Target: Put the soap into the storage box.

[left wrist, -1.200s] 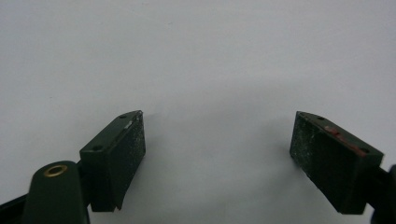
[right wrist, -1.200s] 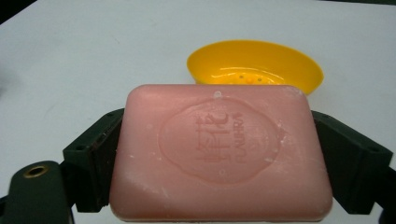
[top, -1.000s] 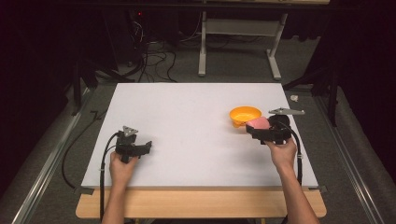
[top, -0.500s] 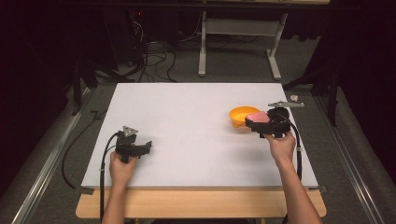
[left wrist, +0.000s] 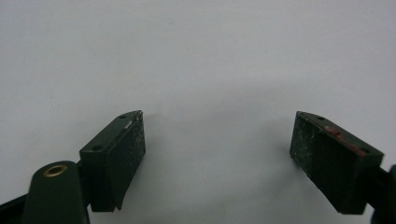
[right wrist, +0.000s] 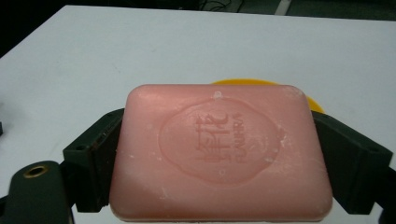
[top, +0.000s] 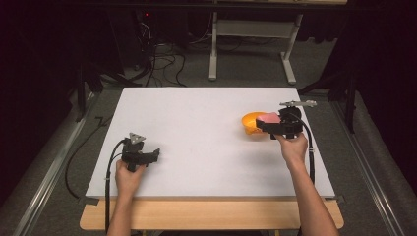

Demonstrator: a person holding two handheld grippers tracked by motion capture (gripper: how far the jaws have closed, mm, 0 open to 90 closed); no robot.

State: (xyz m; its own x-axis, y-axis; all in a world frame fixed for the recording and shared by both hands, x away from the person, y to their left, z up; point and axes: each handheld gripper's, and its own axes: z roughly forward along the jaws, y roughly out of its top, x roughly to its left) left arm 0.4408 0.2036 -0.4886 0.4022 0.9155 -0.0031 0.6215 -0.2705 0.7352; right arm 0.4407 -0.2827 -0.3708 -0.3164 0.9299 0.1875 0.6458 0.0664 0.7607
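While right tongs [right wrist: 219,154] clamp soap [right wrist: 219,154], perhaps over bowl [top: 251,123]

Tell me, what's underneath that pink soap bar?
Beneath the pink soap bar, clamped in the right gripper, an orange dish peeks out. The soap hides most of the dish, so its inside can't be seen.

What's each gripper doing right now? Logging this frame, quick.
Left gripper: open, nothing between its jaws, low over the white table.
Right gripper: shut on the pink soap bar, above the orange dish.

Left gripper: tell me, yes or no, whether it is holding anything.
No, the left gripper has its jaws spread wide apart with just the bare white table between them.
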